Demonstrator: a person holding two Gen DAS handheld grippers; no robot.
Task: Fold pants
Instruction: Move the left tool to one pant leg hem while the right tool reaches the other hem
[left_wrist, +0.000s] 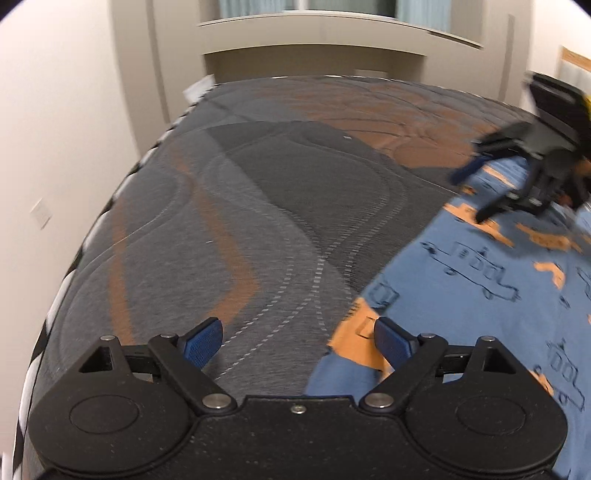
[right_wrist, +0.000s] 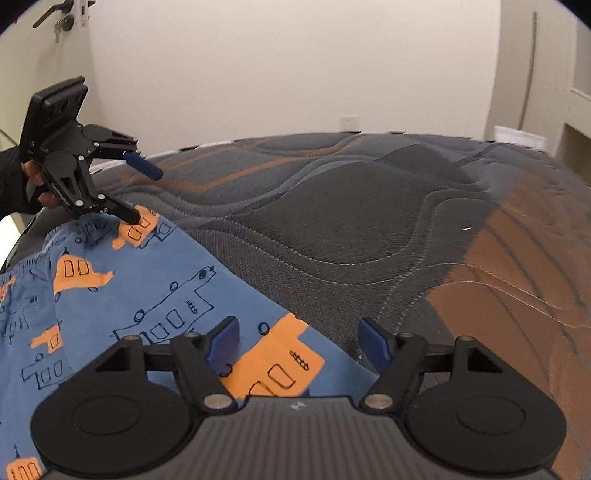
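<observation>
While over the blue pants, left claw and right claw both spread, empty.

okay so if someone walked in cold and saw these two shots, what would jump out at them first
Probably the blue pants with orange vehicle prints, spread on the grey and orange patterned mattress. Next, the two black grippers with blue pads: the left gripper sits at one edge of the pants, the right gripper over another, both with jaws apart and nothing clamped. Plain walls stand behind.
</observation>
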